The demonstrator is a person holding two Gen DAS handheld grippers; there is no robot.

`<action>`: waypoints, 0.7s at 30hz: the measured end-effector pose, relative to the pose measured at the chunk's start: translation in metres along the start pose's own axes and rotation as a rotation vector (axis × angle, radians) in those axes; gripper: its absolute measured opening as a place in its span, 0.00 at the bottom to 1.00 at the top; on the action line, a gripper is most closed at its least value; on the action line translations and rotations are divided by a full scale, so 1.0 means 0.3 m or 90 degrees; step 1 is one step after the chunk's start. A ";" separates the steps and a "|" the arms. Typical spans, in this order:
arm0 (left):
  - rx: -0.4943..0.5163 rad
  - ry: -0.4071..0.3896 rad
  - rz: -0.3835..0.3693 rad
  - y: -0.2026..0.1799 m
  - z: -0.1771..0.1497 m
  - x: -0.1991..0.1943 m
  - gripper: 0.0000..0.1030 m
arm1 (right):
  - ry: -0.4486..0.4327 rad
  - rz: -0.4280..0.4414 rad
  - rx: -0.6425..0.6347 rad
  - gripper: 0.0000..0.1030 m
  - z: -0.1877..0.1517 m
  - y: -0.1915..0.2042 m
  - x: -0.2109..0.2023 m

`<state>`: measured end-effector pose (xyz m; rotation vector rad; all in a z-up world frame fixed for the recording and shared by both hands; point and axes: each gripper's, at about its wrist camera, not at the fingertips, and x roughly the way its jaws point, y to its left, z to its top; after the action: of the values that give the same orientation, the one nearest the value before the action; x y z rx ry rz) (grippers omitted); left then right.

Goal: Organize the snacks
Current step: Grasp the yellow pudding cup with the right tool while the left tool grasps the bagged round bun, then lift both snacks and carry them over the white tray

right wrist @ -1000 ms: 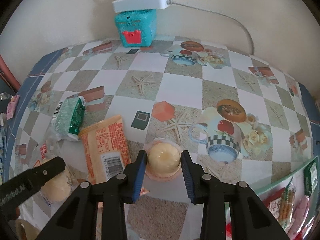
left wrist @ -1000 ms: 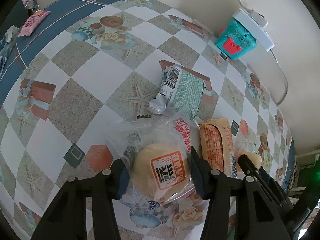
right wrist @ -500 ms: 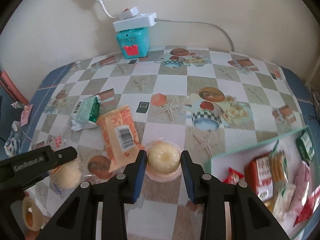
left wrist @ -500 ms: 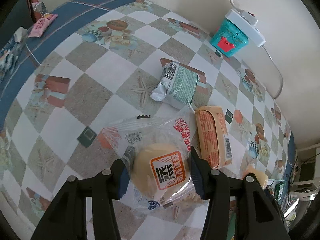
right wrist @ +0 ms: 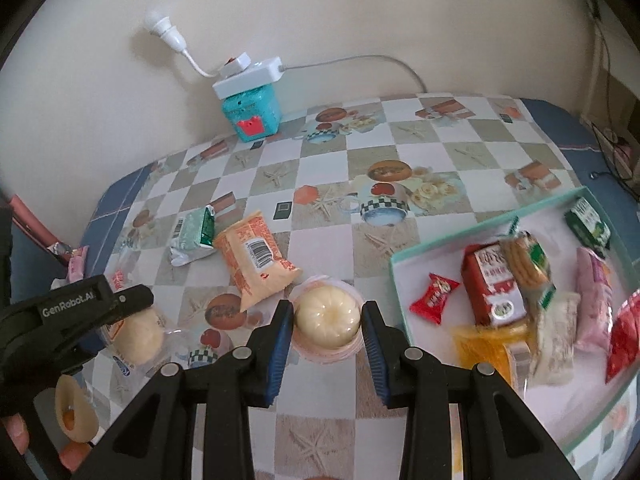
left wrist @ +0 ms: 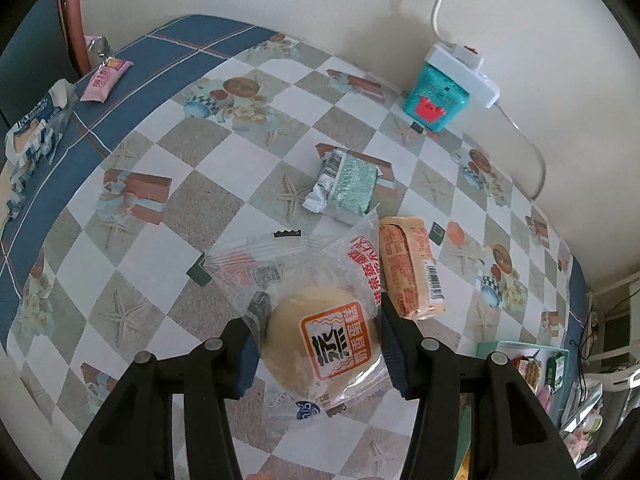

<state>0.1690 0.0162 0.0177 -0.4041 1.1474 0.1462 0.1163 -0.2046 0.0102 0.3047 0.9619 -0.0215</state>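
One shallow box with a teal rim (right wrist: 480, 227) is seen at the right of the checked tablecloth (right wrist: 320, 168) in the right wrist view. Contained in it: a red candy (right wrist: 434, 292), a red carton (right wrist: 494, 284), a biscuit sleeve (right wrist: 526, 264), a dark green packet (right wrist: 588, 222), a pink packet (right wrist: 596, 292), a yellow packet (right wrist: 492, 344) and a red wrapper (right wrist: 624, 336) at the far right edge; several are blurred and their contents cannot be told.

Held items: a pale jelly cup (right wrist: 328, 316) is clamped between the blue pads of the right gripper (right wrist: 327, 320), just beside the near left wall of the box and outside it. A round bun in a clear wrapper (left wrist: 320, 336) is pinched between the fingers of the left gripper (left wrist: 320, 340), with the wrapper's loose end spread towards the table.

Loose on the cloth: an orange packet (left wrist: 412, 268) and a green-and-silver packet (left wrist: 344, 188), lying near each other and well apart from the box. A teal toy block (left wrist: 434, 100) with a white power strip (left wrist: 460, 66) on top is set against the wall. A pink bar (left wrist: 106, 80) and a blue-white bag (left wrist: 36, 128) are left on the blue border at the far left.
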 end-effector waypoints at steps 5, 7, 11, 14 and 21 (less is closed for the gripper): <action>0.015 -0.014 0.003 -0.019 -0.026 -0.042 0.53 | -0.014 0.002 0.010 0.36 -0.035 -0.012 -0.061; 0.021 -0.020 0.002 -0.029 -0.038 -0.057 0.53 | -0.016 0.006 0.012 0.36 -0.046 -0.017 -0.078; 0.040 -0.029 0.013 -0.063 -0.069 -0.071 0.53 | -0.018 0.012 0.012 0.36 -0.063 -0.024 -0.101; 0.056 -0.021 0.006 -0.093 -0.099 -0.068 0.53 | -0.020 0.008 0.013 0.36 -0.066 -0.030 -0.108; 0.070 -0.034 0.015 -0.131 -0.110 -0.086 0.53 | -0.021 -0.003 0.016 0.36 -0.062 -0.055 -0.118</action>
<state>0.1426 -0.0304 0.0388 -0.2878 1.1023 0.1124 0.0784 -0.2195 0.0249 0.3238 0.9296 -0.0428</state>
